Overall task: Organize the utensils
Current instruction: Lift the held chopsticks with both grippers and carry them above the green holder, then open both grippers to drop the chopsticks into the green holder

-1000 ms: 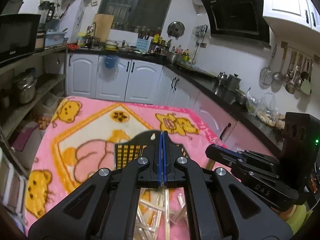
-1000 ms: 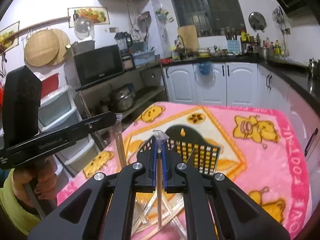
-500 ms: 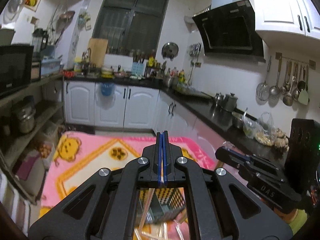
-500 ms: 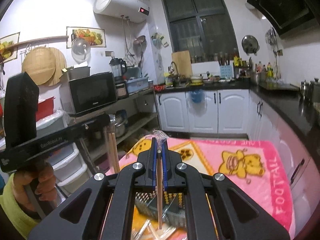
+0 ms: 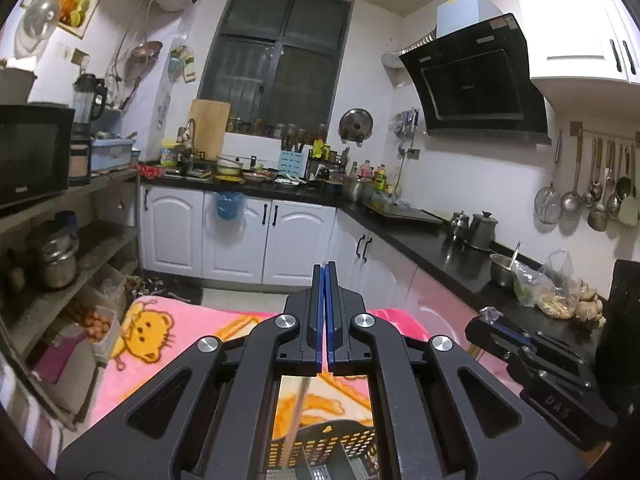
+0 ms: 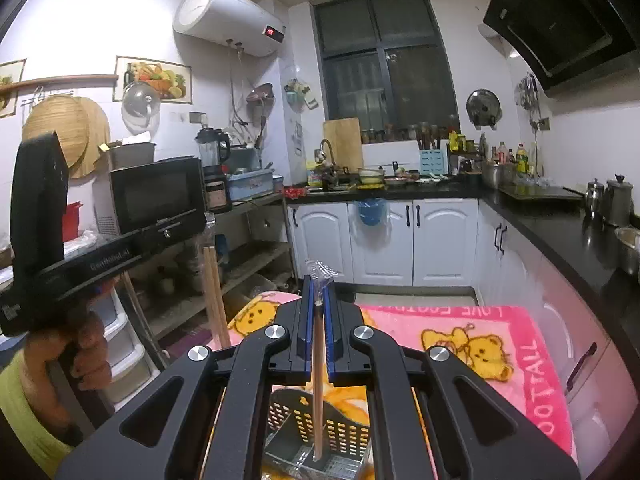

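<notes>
The right gripper (image 6: 317, 300) has its jaws clamped on a wrapped pair of chopsticks (image 6: 317, 384), which hangs straight down with its lower tip inside the dark perforated basket (image 6: 320, 428) below. The crimped end of the clear wrapper sticks up above the jaws. The left gripper (image 5: 324, 280) has its jaws pressed together on a second wrapped pair (image 6: 214, 292), seen from the right wrist camera hanging down from its tip, off to the left of the basket. From the left wrist camera a thin stick (image 5: 299, 412) shows below the jaws, running down to the basket's (image 5: 324, 446) rim. The basket sits on a pink teddy-bear blanket (image 6: 480, 344) covering the bench. Behind it run white cabinets (image 6: 432, 236) under a black countertop.
</notes>
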`<state>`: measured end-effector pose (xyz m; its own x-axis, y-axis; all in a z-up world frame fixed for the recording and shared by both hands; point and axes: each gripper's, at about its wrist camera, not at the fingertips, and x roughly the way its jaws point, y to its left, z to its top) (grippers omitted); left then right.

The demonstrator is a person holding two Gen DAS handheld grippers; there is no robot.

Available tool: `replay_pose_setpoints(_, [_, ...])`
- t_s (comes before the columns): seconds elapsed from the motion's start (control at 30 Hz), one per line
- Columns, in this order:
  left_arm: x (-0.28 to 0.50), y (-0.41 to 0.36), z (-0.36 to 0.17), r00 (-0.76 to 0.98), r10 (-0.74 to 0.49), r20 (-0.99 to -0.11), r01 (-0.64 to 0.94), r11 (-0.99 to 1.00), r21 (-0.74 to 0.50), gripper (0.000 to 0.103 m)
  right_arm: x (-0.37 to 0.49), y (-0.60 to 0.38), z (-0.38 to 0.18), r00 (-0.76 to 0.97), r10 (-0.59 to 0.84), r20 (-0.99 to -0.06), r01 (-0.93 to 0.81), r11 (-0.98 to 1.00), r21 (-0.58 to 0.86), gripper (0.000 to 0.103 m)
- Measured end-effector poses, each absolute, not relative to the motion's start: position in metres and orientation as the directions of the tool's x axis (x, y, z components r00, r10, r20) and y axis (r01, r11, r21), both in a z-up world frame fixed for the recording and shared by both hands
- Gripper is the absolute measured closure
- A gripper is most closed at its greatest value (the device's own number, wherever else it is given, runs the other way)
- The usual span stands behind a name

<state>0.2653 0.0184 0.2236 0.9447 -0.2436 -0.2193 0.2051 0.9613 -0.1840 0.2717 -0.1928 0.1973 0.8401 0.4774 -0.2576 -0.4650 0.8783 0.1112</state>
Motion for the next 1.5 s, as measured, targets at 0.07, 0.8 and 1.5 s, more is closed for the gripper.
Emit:
replay_pose_setpoints(0.07, [0.272, 0.018, 0.209, 0.942, -0.243, -0.23, 0.203, 0.962, -0.185, 0.103, 0.276, -0.191, 0.19, 0.844, 0.467, -0.263, -0.455, 0.884, 0.107, 0.098])
replay_pose_setpoints(0.8, [0.285, 0.028, 0.136, 0.887, -0.338, -0.313, 0.257, 0.927, -0.273, 0.103, 0.309, -0.17, 0.128, 0.83, 0.444, -0.337, -0.438, 0.894, 0.1, 0.098])
replay_pose_setpoints(1.5, [0.268, 0.061, 0.109, 0.893, -0.282, -0.352, 0.171, 0.934, -0.314, 0.092, 0.306, -0.193, 0.104, 0.826, 0.396, -0.4, -0.371, 0.918, 0.142, 0.066])
